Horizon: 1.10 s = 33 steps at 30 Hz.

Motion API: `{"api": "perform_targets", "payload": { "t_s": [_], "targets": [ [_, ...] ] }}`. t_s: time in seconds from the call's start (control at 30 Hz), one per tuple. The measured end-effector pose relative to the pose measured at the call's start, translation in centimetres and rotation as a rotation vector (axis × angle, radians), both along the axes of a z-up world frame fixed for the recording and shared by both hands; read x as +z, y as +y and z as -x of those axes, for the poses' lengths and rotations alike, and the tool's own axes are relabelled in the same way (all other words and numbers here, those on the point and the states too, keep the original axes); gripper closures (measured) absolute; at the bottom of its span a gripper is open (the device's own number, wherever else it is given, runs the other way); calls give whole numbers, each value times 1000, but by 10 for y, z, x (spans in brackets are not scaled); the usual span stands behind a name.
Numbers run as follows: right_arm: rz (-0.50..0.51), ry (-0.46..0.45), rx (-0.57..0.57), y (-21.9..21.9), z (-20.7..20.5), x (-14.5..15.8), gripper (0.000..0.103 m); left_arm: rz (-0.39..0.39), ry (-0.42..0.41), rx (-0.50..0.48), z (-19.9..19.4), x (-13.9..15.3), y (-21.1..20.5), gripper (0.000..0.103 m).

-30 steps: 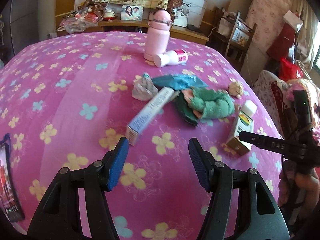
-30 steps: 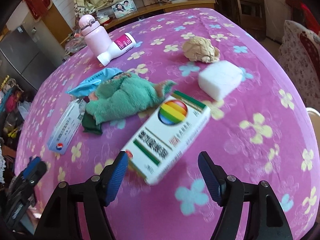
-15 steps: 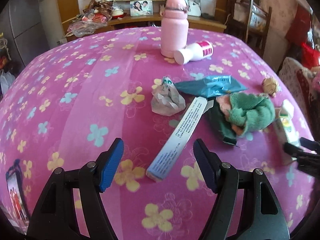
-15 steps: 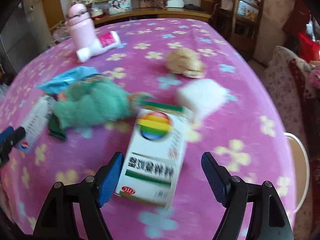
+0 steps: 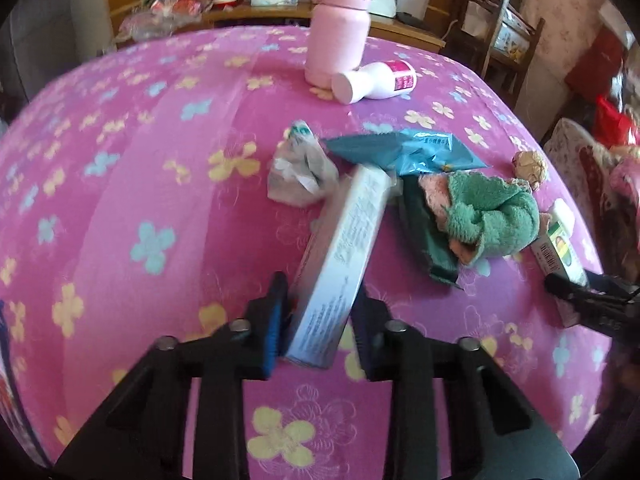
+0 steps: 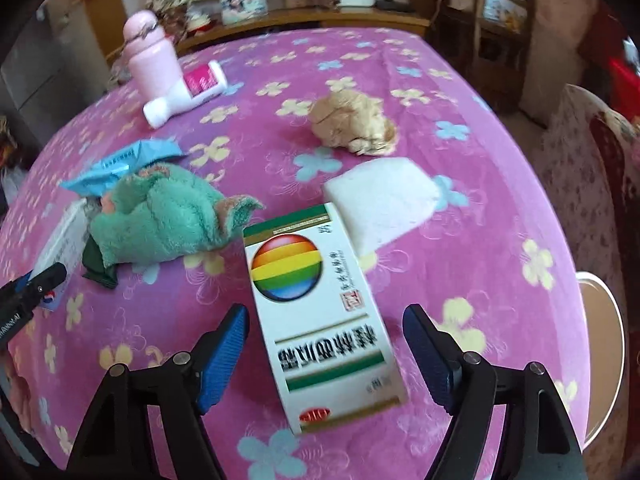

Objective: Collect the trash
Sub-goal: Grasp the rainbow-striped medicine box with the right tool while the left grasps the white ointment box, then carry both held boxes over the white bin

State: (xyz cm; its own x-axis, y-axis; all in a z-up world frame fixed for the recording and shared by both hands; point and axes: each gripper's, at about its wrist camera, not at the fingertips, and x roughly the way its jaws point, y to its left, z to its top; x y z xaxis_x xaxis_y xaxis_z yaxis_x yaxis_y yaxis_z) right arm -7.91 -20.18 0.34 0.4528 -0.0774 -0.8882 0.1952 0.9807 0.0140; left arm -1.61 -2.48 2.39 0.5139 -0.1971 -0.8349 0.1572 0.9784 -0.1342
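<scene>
one box caught, one still loose

the left gripper (image 5: 318,312) had just closed, its jaws now pinching the long toothpaste box (image 5: 344,260) on the flowered pink tablecloth (image 5: 120,184). the right gripper (image 6: 326,354), jaws spread, straddled the rainbow-logo medicine box (image 6: 316,312) without touching; likely next.

The tablecloth (image 5: 120,200) is matt, fuzzy pink cloth with printed flowers. On it, the green towel (image 6: 160,220) looks like rough terry, the rainbow carton (image 6: 316,312) beside it smooth glossy cardboard, and the blue wrapper (image 5: 408,152) behind it shiny crinkled foil.
</scene>
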Motion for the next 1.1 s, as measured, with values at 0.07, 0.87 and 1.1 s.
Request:
{"api": "perform_targets", "payload": {
  "t_s": [0.07, 0.87, 1.1],
  "targets": [
    [19, -6, 19, 1, -3, -2, 27, 25, 9, 10, 5, -1, 4, 82],
    [-8, -150, 62, 8, 83, 54, 51, 110, -118, -153, 93, 52, -56, 83],
    [-8, -169, 10, -16, 102, 65, 51, 109, -131, -194, 104, 62, -81, 83]
  ]
}}
